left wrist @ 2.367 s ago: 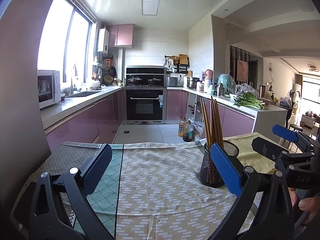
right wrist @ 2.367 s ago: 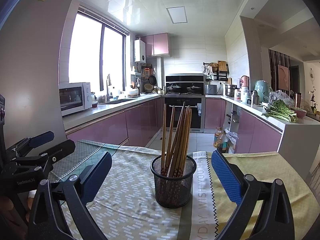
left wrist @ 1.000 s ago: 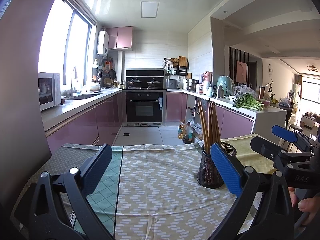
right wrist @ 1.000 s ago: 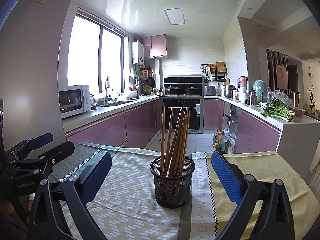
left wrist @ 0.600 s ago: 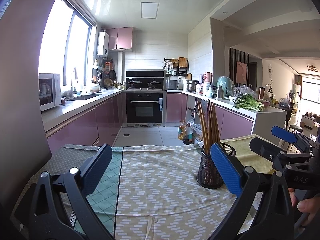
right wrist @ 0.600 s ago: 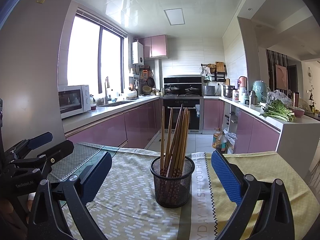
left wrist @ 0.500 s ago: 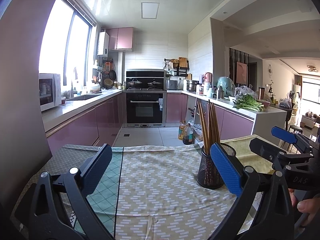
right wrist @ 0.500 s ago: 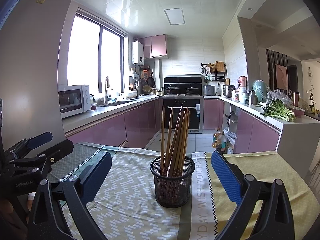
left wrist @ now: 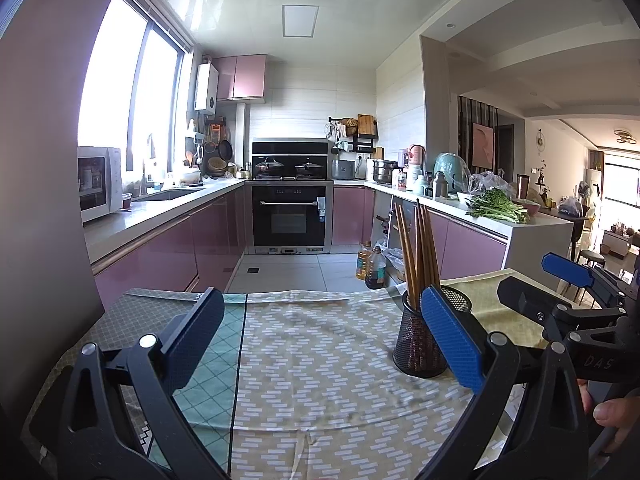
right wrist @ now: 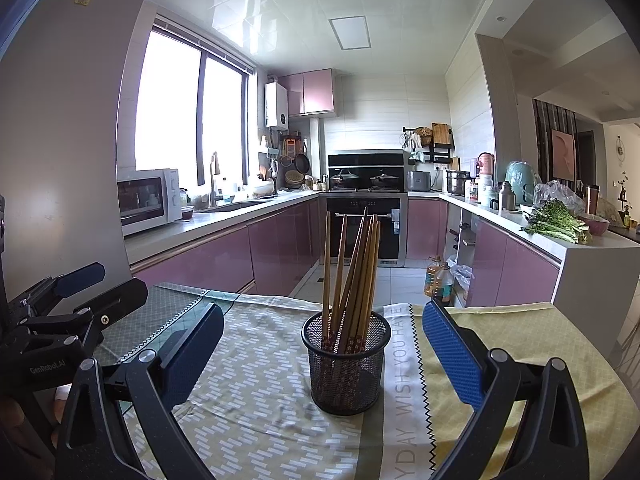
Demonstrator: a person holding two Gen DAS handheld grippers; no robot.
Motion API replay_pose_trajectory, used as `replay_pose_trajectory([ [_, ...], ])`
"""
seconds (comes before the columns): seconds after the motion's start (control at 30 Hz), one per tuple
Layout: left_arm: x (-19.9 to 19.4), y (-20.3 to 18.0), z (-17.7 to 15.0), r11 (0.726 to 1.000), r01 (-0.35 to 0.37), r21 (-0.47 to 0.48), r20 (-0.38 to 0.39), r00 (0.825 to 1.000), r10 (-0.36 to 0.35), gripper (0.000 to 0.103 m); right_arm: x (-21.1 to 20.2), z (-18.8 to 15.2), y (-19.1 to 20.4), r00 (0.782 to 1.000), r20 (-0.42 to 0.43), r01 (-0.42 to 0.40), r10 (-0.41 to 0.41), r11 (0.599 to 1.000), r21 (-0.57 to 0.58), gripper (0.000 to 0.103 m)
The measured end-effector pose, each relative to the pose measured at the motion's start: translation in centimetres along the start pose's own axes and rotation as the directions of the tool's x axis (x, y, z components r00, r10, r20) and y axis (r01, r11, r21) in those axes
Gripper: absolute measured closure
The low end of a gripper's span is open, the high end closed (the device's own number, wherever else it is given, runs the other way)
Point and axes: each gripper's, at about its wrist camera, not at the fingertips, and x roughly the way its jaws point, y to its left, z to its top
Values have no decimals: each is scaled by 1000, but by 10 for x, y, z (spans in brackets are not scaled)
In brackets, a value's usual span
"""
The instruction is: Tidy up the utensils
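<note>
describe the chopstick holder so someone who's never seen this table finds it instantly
Start at the cloth-covered table in front of the purple-cabinet kitchen; where the patterned cloth meets the yellow cloth's printed white strip stands the chopstick holder. It is a round black wire-mesh cup, upright, with a bundle of brown wooden chopsticks sticking up out of it. Nothing else stands on the cloths in view, and it sits ahead of the open right gripper.

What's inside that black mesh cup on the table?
The black mesh cup holds a bundle of wooden chopsticks standing on end, leaning slightly. Patterned ends show through the mesh; the cup's bottom is too dark to see.
</note>
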Motion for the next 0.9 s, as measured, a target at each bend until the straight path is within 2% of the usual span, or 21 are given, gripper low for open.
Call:
replay_pose_trajectory([
  [0.9, 3, -2, -4, 1000, 12, -12, -4, 1000, -12, 6, -2, -1, 0, 1000, -3, -1, 1, 1000, 12, 7],
])
